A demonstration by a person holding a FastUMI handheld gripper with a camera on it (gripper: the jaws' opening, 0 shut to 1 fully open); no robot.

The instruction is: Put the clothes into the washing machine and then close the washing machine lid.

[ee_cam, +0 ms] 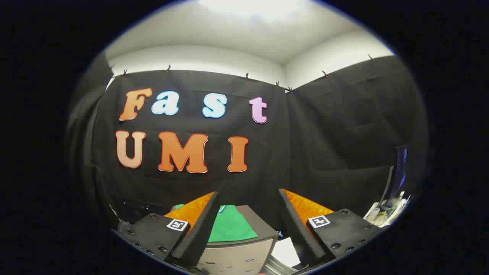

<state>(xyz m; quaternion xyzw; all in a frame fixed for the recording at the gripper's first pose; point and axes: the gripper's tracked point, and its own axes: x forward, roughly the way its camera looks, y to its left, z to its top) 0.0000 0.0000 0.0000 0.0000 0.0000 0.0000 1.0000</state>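
Though the gripper (247,198) sat low in the gripper view, its two fingers (198,229) were plainly spread wide w/ nothing pinched betw. them; both tips hung in free air, apart from everything. Each finger base carried a small square marker plate, and the bases themselves were cut off below, so the hand holding the tool couldn't be made out.

Just beyond and below the fingers stood a grey box-like unit, prob. the washing machine (238,250), w/ a flat top and a lighter front panel. Only its upper part was visible; the left finger covered its left corner, and the lower front was cut off. Small dark marks on the panel were too tiny to tell apart. Whether the lid was up or down couldn't be judged from this angle.

On that flat top lay the clothes (233,227), a green garment spread flat, w/ a bit of pale collar or tag at its far edge. Its left side was hidden behind the left finger. It lay betw. the fingers in line of sight but well below the tips, not touched by either.

Next to the machine's right side, a bright white patch (285,252) showed betw. it and the right finger; unclear what it was.

Further right, near the black cloth wall (344,133), a cluttered heap of small items (386,214) stood w/ a dark upright panel (399,168) behind it; blurred, partly cut off.

Above the cloth ran a pale wall and ceiling (248,34), w/ a glare spot overhead.
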